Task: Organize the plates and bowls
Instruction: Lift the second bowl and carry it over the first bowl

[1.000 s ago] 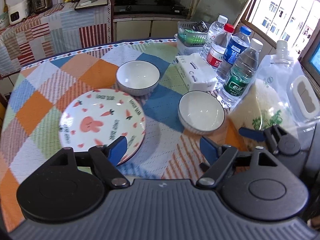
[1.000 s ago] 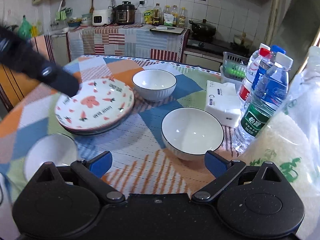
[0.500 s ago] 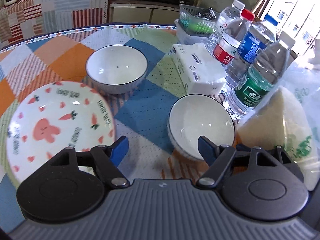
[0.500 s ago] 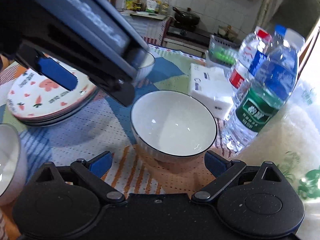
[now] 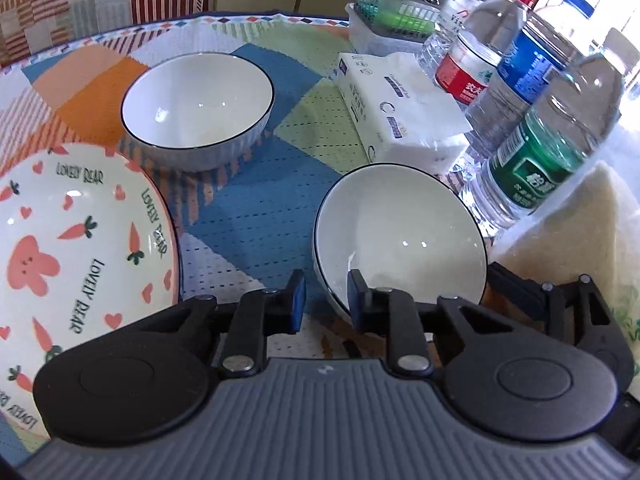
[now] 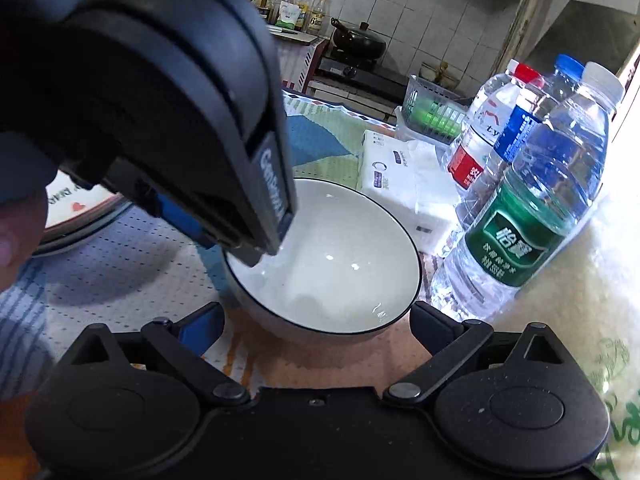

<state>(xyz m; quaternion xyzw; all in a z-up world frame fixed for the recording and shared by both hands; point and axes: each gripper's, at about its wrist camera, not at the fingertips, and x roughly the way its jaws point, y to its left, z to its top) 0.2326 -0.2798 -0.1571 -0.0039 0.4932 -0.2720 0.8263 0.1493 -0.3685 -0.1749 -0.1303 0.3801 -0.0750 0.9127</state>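
Compared with the frame one second ago, the left gripper (image 5: 326, 300) has come down and forward, from the plate side to the near bowl (image 5: 404, 236). Its jaws, which stood wide apart then, have just been closing, and now they clamp on the rim of this bowl at about 7 o'clock: one blue pad is inside, the other outside. In the right wrist view the left gripper (image 6: 240, 236) fills the upper left, where before only a dark bar crossed the picture. The right gripper (image 6: 316, 326) is also lower and closer; its fingers are wide apart, one at each side of the same bowl (image 6: 344, 268), and they do not touch it.

The bowl is white and glossy with a thin dark rim line and a ribbed grey outside. A second bowl (image 5: 198, 100) of the same kind stands at 11 o'clock from it, well apart. The plate (image 5: 80, 252) at 9 o'clock is round and shiny, printed with carrots, hearts and a pink rabbit. All rest on a woven check cloth (image 5: 256, 208) with small holes. At 2 o'clock stand clear plastic bottles (image 5: 548, 148) and a soft tissue pack (image 5: 400, 108).

The plate is cut off by the left edge of the left wrist view. In the right wrist view the left gripper hides most of the plate and the whole second bowl. A pale blurred shape at the left edge of that view is hard to identify.
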